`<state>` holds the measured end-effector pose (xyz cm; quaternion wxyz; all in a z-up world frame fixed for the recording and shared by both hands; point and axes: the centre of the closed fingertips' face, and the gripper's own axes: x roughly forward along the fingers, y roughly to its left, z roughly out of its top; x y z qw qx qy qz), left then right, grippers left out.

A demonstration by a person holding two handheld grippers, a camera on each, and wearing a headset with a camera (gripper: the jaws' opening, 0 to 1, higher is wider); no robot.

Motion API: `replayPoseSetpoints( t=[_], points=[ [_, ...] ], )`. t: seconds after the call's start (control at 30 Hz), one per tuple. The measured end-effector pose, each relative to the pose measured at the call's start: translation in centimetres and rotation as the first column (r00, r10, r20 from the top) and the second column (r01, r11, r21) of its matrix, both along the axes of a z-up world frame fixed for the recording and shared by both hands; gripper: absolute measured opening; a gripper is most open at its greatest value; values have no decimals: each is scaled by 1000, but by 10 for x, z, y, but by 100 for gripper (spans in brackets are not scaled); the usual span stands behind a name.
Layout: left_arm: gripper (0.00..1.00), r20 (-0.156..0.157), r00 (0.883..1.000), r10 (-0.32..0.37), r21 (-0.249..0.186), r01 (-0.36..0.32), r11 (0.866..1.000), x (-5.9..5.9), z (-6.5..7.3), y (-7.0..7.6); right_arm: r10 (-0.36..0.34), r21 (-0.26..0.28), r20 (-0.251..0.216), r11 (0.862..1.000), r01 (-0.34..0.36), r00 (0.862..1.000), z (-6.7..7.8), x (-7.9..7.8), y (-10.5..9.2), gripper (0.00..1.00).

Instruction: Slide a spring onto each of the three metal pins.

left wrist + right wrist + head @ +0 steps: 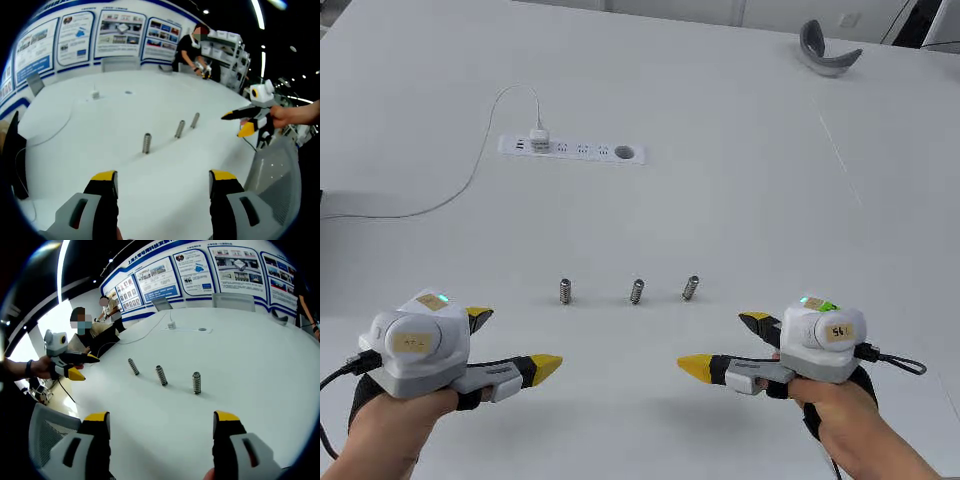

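Left gripper [515, 342] sits lower left in the head view, jaws spread wide, nothing between them. Right gripper [725, 343] is lower right, same: wide, empty. Mid-frame on the white table [740, 200], three coils stand in a row, apart from each other: left spring [565, 291], middle spring [637, 291], right spring [690, 288]. Can't make out the pins inside. Power strip [572, 149] lies above them.

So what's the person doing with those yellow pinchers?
A person holds a gripper in each hand above a white table. The left gripper and the right gripper are both open and empty. Three springs stand up in a row just ahead of them, and nothing is touching them.
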<state>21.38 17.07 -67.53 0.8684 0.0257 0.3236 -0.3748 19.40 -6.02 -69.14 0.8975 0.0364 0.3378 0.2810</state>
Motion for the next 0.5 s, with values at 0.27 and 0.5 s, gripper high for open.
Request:
replayPoseSetpoints(
  t=[0.27,0.5],
  points=[
    [76,-2,1000,4,-1,-4,1000,-1,4,1,7,0,-10,1000,-7,1000,-2,-3,3,86],
    [76,-1,1000,1,3,-1,1000,1,4,1,7,-1,-16,1000,-7,1000,-4,-4,2,86]
  ],
)
